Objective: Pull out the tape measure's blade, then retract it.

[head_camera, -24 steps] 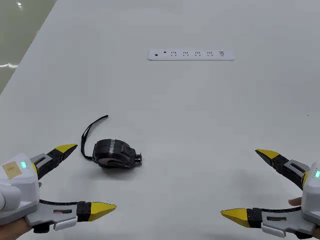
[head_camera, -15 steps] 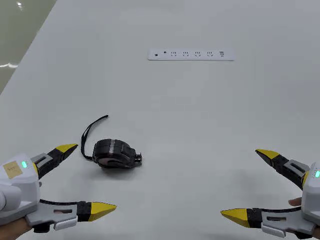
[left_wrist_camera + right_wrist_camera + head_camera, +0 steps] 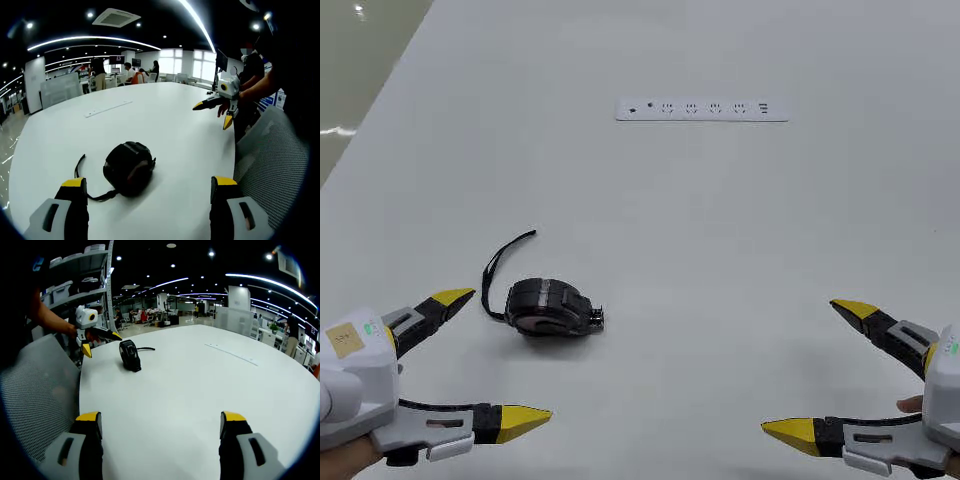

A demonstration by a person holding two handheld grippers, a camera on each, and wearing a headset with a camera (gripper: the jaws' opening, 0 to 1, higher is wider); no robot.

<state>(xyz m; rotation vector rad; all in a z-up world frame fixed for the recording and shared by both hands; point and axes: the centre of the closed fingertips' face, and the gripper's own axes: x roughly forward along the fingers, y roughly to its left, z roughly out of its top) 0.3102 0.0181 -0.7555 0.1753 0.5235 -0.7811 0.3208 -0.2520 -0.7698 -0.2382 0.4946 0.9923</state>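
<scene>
Lying on the white bench (image 3: 720,230), the tape measure (image 3: 550,308) sits just beyond the left tool (image 3: 498,353), blade wound in, strap trailing away. The left tool and the right tool (image 3: 812,367) hover well apart, jaws spread wide, gripping nothing.

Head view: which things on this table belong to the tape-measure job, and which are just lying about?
For the job:
tape measure, blade not pulled out
left gripper, open
right gripper, open

Lying about:
power strip, far beyond both grippers
</scene>
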